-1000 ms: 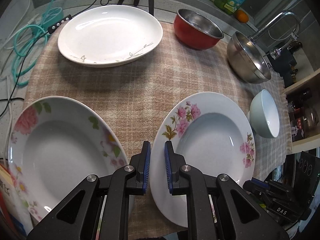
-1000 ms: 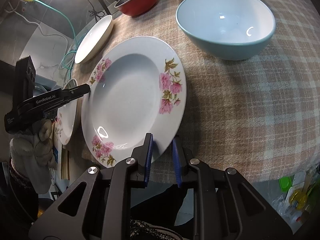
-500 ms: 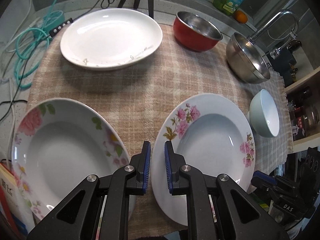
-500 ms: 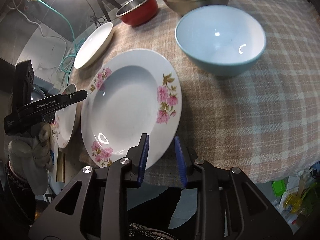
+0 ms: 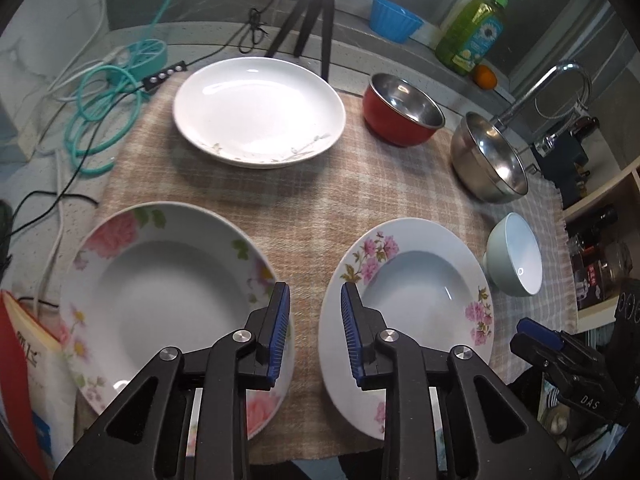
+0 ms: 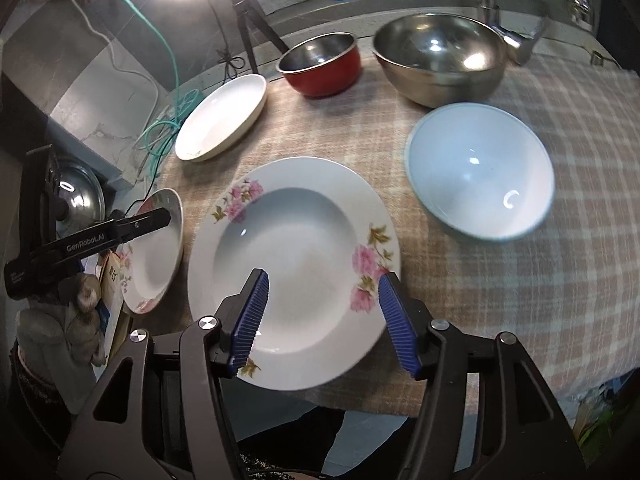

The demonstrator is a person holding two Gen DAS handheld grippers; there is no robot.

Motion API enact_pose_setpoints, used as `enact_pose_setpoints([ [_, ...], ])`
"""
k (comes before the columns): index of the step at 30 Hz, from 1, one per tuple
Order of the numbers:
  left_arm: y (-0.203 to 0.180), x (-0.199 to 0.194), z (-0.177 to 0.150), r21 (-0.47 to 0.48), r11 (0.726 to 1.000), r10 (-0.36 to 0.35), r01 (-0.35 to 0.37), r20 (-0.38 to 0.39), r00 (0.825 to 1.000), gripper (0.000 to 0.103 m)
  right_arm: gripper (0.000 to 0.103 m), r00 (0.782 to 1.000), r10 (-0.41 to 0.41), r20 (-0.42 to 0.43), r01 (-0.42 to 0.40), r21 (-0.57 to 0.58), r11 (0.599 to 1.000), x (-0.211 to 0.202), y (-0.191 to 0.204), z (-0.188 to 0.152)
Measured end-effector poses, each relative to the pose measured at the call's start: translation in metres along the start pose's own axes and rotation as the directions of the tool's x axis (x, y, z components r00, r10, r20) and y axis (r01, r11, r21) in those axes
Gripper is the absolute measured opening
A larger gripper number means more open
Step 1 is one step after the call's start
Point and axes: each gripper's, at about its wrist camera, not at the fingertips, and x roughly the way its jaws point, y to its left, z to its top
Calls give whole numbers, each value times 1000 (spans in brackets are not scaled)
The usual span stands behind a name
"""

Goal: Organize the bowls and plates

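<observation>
On the checked cloth (image 5: 320, 196), near edge: pink-flower plate (image 6: 294, 264) lies flat, right gripper (image 6: 322, 316) over it, jaws wide apart, empty. Left gripper (image 5: 315, 330) hovers between that plate and the rose plate (image 5: 168, 300), jaws parted, gripping nothing. Blue-white bowl (image 6: 480, 176) just right of the plate; white plate (image 5: 260, 110), red bowl (image 5: 402, 110), steel bowl (image 5: 490, 158) farther back.

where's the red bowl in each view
Left wrist: red bowl sits upper right, just left of the steel bowl.
Right wrist: red bowl sits top centre, again just left of the steel bowl.
Shared landmark: the steel bowl beside it.
</observation>
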Motion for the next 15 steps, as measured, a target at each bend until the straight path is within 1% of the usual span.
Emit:
enact_pose_setpoints([
  [7, 35, -33, -13, -116, 992, 49, -40, 80, 996, 25, 60, 998, 55, -31, -58, -104, 993, 17, 31, 18],
  [9, 48, -40, -18, -163, 986, 58, -42, 92, 994, 25, 60, 996, 78, -42, -83, -134, 988, 23, 43, 24],
  [15, 85, -58, -37, -277, 957, 124, -87, 121, 985, 25, 60, 990, 118, -83, -134, -218, 967, 41, 74, 35],
])
